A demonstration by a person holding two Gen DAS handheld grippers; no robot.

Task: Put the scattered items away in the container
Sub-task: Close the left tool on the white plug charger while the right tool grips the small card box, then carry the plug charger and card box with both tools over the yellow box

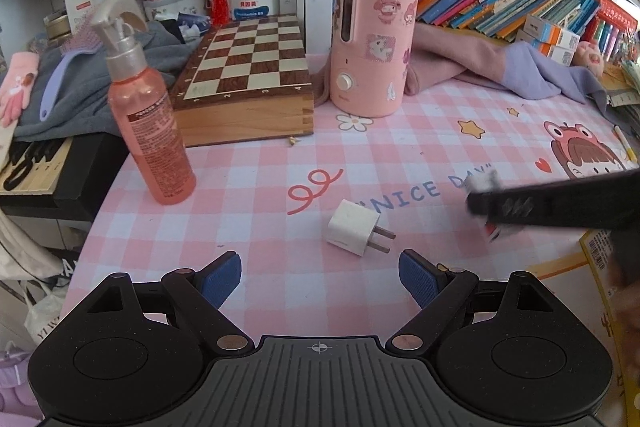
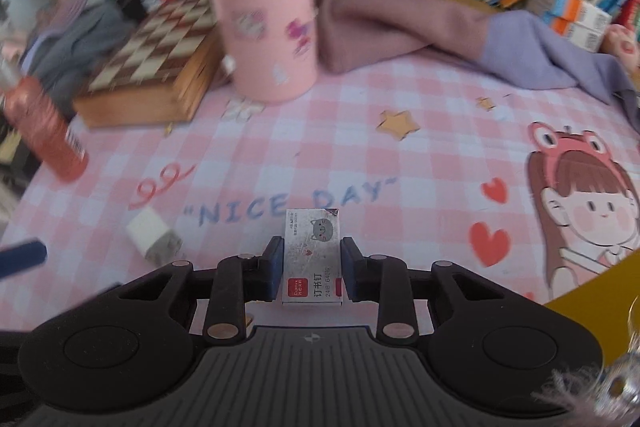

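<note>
Your right gripper (image 2: 311,269) pinches the staple box (image 2: 312,255) just above the mat (image 2: 400,155), your left gripper (image 1: 320,277) gapes empty near the plug (image 1: 352,231), and no container shows, so nothing looks stowed yet.

Black plastic left gripper (image 1: 320,277) and right gripper (image 2: 312,267), each with round side housings, a ribbed grey centre plate bearing a crosshair mark, copper-coloured pivot pins, and blue pads (image 1: 416,277), seemingly textured.
</note>
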